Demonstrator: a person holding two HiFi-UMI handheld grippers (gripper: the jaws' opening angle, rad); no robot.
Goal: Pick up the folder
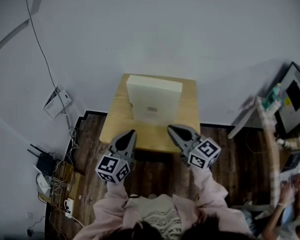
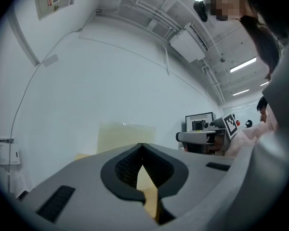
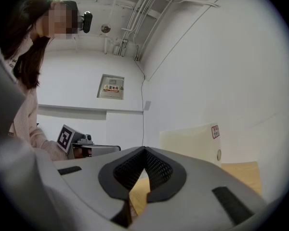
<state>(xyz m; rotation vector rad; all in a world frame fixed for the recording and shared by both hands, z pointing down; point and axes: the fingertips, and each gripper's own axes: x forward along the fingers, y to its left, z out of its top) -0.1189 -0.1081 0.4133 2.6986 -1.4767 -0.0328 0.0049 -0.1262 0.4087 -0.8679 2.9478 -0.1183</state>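
Note:
A thick cream-white folder stands upright on a small wooden table against the wall. It shows as a pale slab in the left gripper view and with a small red label in the right gripper view. My left gripper is shut and empty at the table's near left edge. My right gripper is shut and empty at the near right edge, level with the folder's lower corner. Both point toward the wall, apart from the folder.
A dark wood floor lies under the table. Cables, a router and a wall box sit at the left. A desk with a monitor and another person's hands are at the right. The wall stands close behind the folder.

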